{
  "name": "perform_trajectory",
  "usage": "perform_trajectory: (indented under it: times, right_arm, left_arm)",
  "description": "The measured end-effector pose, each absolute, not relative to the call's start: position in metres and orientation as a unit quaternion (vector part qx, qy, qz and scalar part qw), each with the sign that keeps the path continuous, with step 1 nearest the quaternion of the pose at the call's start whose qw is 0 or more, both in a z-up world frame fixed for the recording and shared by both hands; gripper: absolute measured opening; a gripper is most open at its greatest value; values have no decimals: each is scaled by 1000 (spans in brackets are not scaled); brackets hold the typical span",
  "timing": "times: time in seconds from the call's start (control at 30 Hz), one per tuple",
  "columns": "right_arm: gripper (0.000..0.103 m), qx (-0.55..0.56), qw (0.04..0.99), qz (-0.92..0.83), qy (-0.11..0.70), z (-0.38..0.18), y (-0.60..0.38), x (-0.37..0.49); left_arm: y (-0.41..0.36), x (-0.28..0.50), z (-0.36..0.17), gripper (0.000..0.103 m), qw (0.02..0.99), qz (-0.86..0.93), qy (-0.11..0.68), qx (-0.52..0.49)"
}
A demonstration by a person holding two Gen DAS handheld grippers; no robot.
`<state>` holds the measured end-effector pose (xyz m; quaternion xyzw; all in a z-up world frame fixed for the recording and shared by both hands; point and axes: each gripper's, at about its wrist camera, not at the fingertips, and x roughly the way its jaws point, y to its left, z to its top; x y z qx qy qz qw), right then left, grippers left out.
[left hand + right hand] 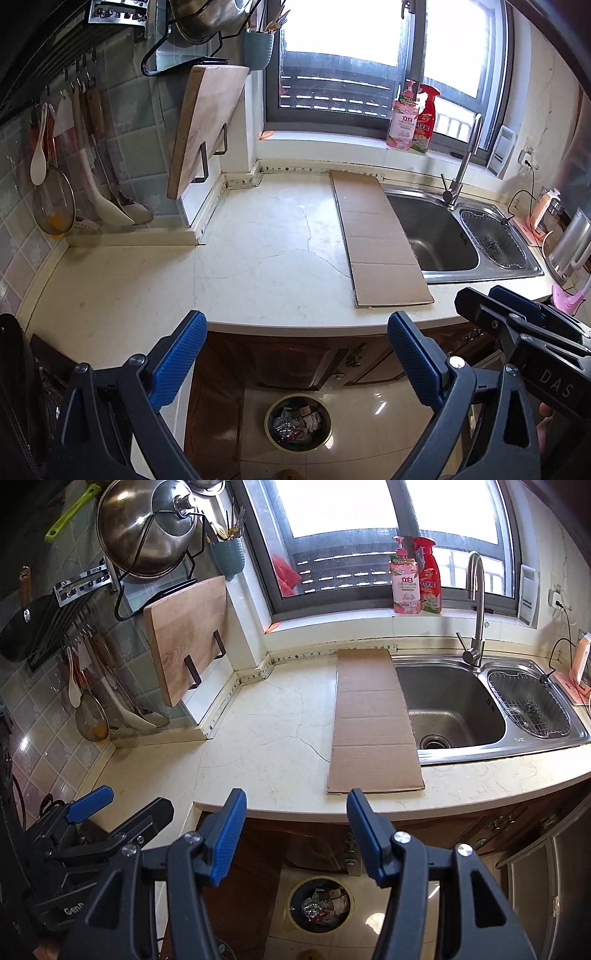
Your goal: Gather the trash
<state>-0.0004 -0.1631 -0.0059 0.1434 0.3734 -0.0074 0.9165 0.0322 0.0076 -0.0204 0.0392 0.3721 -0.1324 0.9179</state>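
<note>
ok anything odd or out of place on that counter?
Yes: a flattened cardboard strip lies on the countertop with its right edge overhanging the sink. A thin crack runs across the countertop.

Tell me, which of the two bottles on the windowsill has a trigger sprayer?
The red bottle, on the right of the pair. Its top is a trigger sprayer, while the pink bottle beside it has a pump dispenser.

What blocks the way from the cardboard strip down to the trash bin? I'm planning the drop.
Nothing visible. The cardboard strip lies flat on the countertop, partly over the sink; the trash bin stands open on the floor below the counter edge.
</note>
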Motion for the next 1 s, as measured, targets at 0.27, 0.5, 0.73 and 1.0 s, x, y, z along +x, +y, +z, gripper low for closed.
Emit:
perform_trajectory:
  times: [0.27,0.5,0.73,1.0]
  right_arm:
    - [57,141,915,-6,377,-9,-160,6]
    - [57,138,915,-4,379,-9,-156,9]
    - [57,137,915,-5,380,-9,-156,9]
    - [57,137,915,-9,379,-10,-158,7]
  left_arm:
    - [10,38,-21,97,918,-123,375,41]
    - [12,39,-24,97,918,-117,378,42]
    - [11,40,-24,97,917,-115,379,43]
    - [12,40,-24,97,917,-115,378,43]
